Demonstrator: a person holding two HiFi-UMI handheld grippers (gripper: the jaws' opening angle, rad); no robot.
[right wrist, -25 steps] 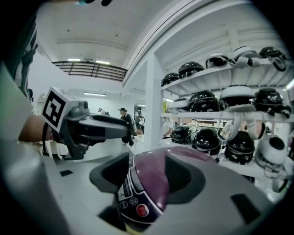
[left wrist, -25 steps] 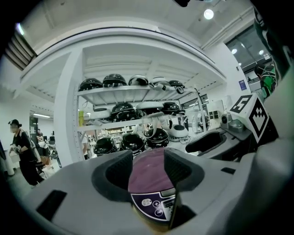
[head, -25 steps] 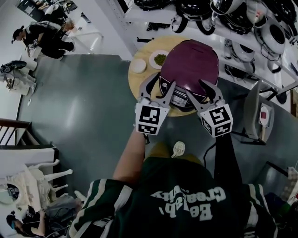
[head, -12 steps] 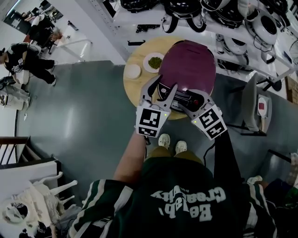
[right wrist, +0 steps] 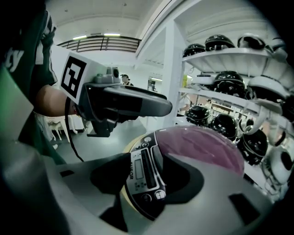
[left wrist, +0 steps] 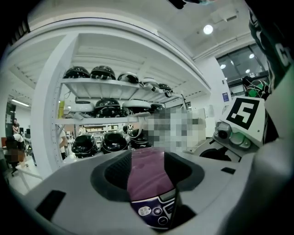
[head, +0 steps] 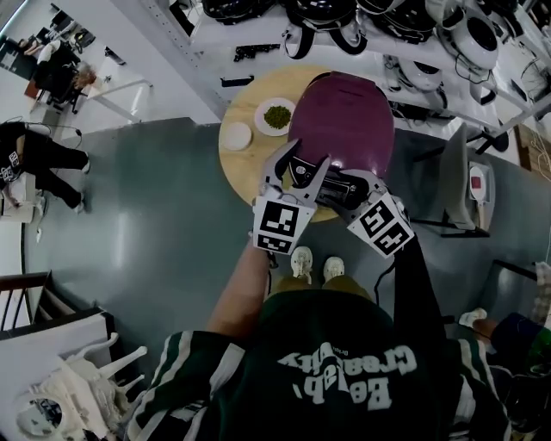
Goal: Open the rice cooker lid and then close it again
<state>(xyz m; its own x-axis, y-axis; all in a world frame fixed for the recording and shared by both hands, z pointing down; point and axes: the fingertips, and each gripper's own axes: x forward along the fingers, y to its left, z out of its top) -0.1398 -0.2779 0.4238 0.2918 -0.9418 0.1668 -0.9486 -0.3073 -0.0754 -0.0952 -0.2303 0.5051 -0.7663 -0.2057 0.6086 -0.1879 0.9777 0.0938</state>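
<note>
A purple rice cooker [head: 344, 112] with its lid down stands on a round wooden table [head: 244, 170]. My left gripper [head: 301, 164] is open at the cooker's front left; in the left gripper view the cooker [left wrist: 147, 176] shows between its pads, untouched. My right gripper [head: 344, 185] is tilted down at the front control panel [right wrist: 142, 174]. Its jaws have just been closing a little, with the panel between them and gaps on both sides. Across the cooker, each gripper view shows the other gripper: the right one [left wrist: 239, 124] and the left one [right wrist: 124, 103].
A white plate of green bits [head: 277, 115] and a small white dish [head: 236, 135] sit on the table's far left. White shelves of dark round appliances [head: 344, 17] stand behind. A grey chair [head: 456, 181] is at the right. My feet [head: 314, 263] are near the table.
Both grippers have drawn in toward the cooker's front, and the right one has dropped and tipped down onto the control panel. The lid has stayed down.
</note>
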